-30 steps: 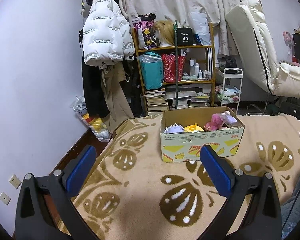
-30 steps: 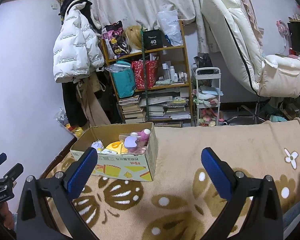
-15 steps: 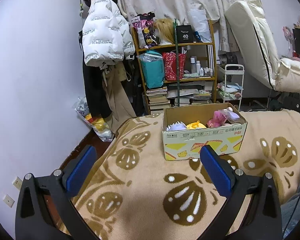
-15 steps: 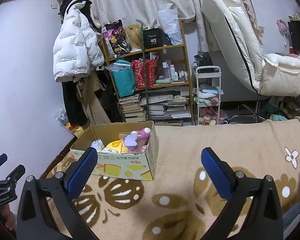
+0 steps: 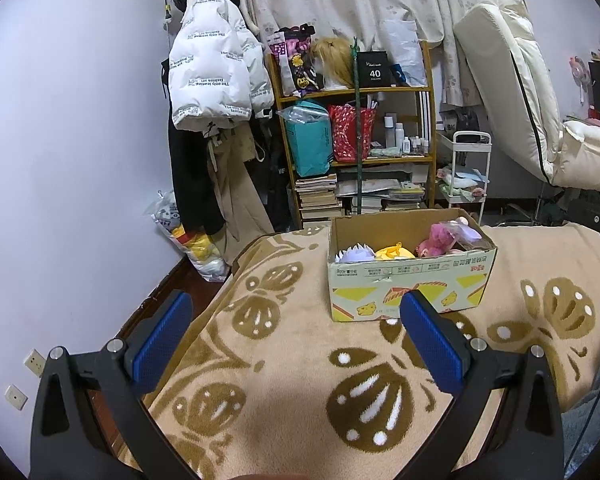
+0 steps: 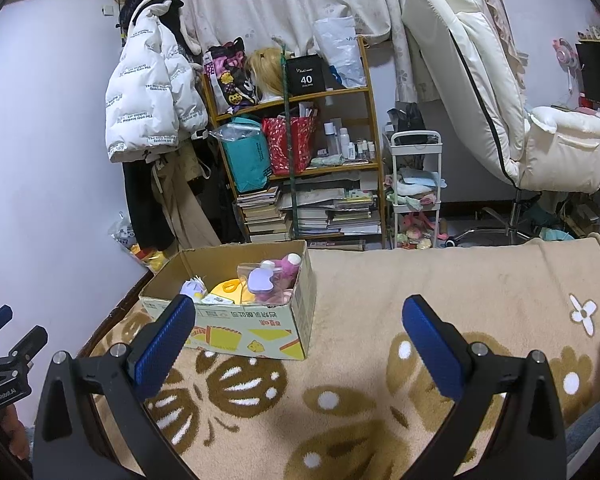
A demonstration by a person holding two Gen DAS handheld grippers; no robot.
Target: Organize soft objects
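Note:
A cardboard box [image 5: 410, 284] stands on the beige patterned blanket [image 5: 292, 368]. It holds soft toys: a pale purple one [image 5: 354, 252], a yellow one [image 5: 394, 252] and a pink one in a clear bag [image 5: 446, 238]. My left gripper [image 5: 296, 344] is open and empty, hovering over the blanket in front of the box. In the right wrist view the box [image 6: 244, 320] sits at the left, and my right gripper [image 6: 296, 344] is open and empty, to the box's right. The left gripper's tip [image 6: 4, 344] shows at that view's left edge.
A cluttered wooden shelf [image 5: 356, 132] with bags and books stands behind the bed. Coats [image 5: 212, 80] hang on the left wall. A white trolley [image 6: 416, 184] and a cream reclining chair [image 6: 500, 100] stand at the right. The bed's left edge drops to the floor [image 5: 172, 284].
The left gripper has pulled back slightly and tilted up, so the box sits a little farther away. The right view has barely shifted. Both grippers stay open.

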